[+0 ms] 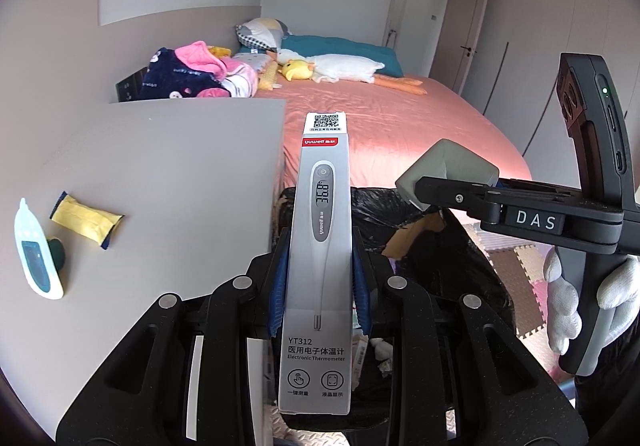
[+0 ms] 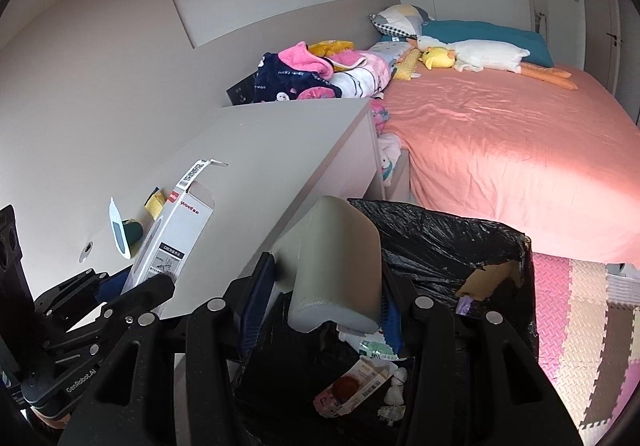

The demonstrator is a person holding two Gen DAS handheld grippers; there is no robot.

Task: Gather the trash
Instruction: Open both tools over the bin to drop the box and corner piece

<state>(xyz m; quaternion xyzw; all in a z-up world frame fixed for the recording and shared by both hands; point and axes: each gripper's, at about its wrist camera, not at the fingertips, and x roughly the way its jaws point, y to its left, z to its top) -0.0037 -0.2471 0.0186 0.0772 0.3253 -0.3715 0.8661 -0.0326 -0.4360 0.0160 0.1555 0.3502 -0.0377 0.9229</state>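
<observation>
My left gripper (image 1: 319, 254) is shut on a grey-white thermometer box (image 1: 320, 246), held upright over the near edge of the black-lined trash bin (image 1: 424, 238). It shows at the left of the right wrist view (image 2: 176, 230). My right gripper (image 2: 320, 286) is shut on a grey foam block (image 2: 332, 266), held above the bin (image 2: 448, 246); the block also shows in the left wrist view (image 1: 448, 170). A yellow wrapper (image 1: 86, 220) and a white-blue thermometer (image 1: 36, 252) lie on the grey table (image 1: 160, 174).
The bin holds paper scraps and a pink carton (image 2: 352, 386). A bed with a pink sheet (image 2: 500, 150), plush toys and piled clothes lies behind. Foam floor mats (image 2: 588, 326) are to the right of the bin.
</observation>
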